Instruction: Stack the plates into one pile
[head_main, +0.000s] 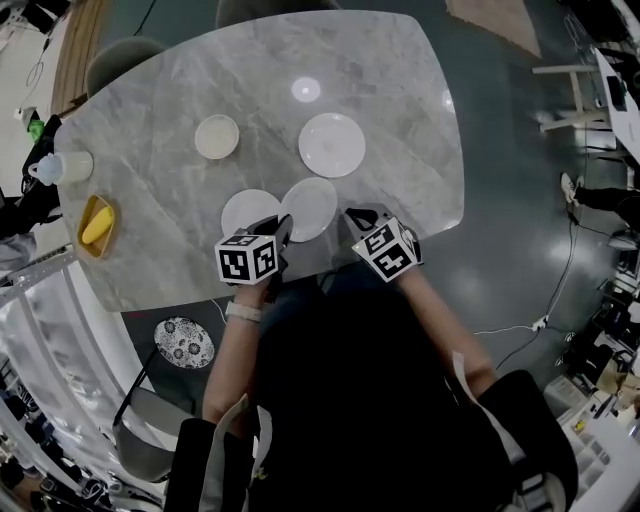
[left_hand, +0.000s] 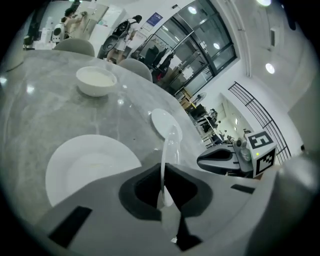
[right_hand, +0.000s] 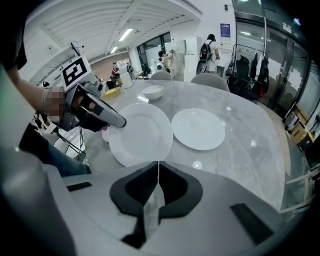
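- the left claw (head_main: 276, 230) is closed on the rim of a white plate, the held plate (head_main: 312, 207). in the left gripper view the plate shows as a thin line squeezed between the jaws.
- the held plate sticks out from the left claw toward 1 o'clock. it is round, so it has no long side. its face looks about flat, a little tipped.
- the near plate (head_main: 247, 212) lies on the table (head_main: 400, 100) at 10 o'clock from the left claw, just beside it. its edge seems to touch or go under the held plate. i cannot tell which.
- the far plate (head_main: 332, 145) lies at 12 o'clock from the held plate, near it but apart.
- i think the next move is to lay the held plate on one of these two. the near plate is the shorter trip.
- the right claw (head_main: 358, 218) is closed with nothing in it. it sits at 4 o'clock from the held plate, clear of both paths.
- a bowl (head_main: 217, 137) stands at 11 o'clock from the near plate. a yellow dish (head_main: 97, 226) and a cup (head_main: 65, 166) sit well apart at 9 o'clock. none of them blocks the way.
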